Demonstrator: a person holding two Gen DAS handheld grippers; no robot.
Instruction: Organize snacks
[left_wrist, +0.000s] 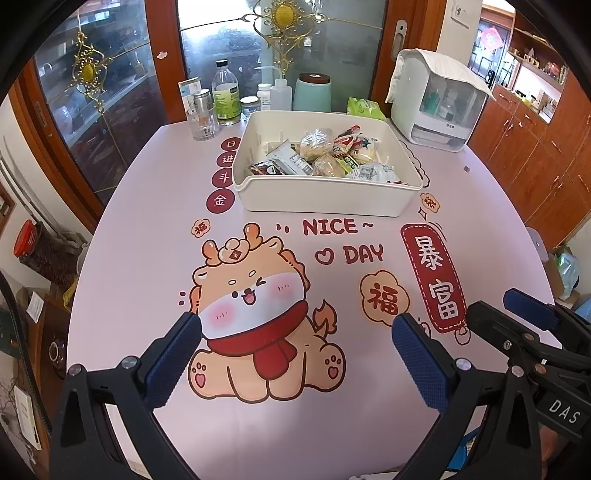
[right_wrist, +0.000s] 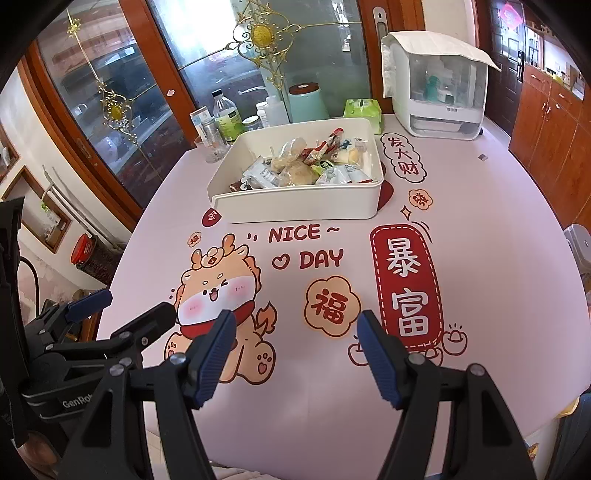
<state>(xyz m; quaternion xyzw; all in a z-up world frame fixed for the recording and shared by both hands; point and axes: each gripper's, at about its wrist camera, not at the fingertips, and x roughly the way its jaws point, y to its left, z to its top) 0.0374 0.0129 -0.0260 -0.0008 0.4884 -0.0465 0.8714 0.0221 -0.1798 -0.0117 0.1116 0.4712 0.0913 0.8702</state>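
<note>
A white plastic bin (left_wrist: 321, 197) stands at the far middle of the table and holds several wrapped snacks (left_wrist: 325, 155). It also shows in the right wrist view (right_wrist: 295, 206), with the snacks (right_wrist: 299, 162) piled inside. My left gripper (left_wrist: 297, 325) is open and empty, low over the near table, well short of the bin. My right gripper (right_wrist: 297, 325) is open and empty too, beside the left one. The right gripper shows at the right edge of the left wrist view (left_wrist: 517, 314), and the left gripper shows at the left of the right wrist view (right_wrist: 122, 306).
The table wears a pink cloth (left_wrist: 332, 424) with a cartoon print. Behind the bin stand a glass (left_wrist: 204, 123), bottles (left_wrist: 226, 92), a green canister (left_wrist: 312, 91), a green pack (left_wrist: 365, 107) and a white appliance (left_wrist: 436, 103). Glass cabinet doors (left_wrist: 110, 92) lie beyond.
</note>
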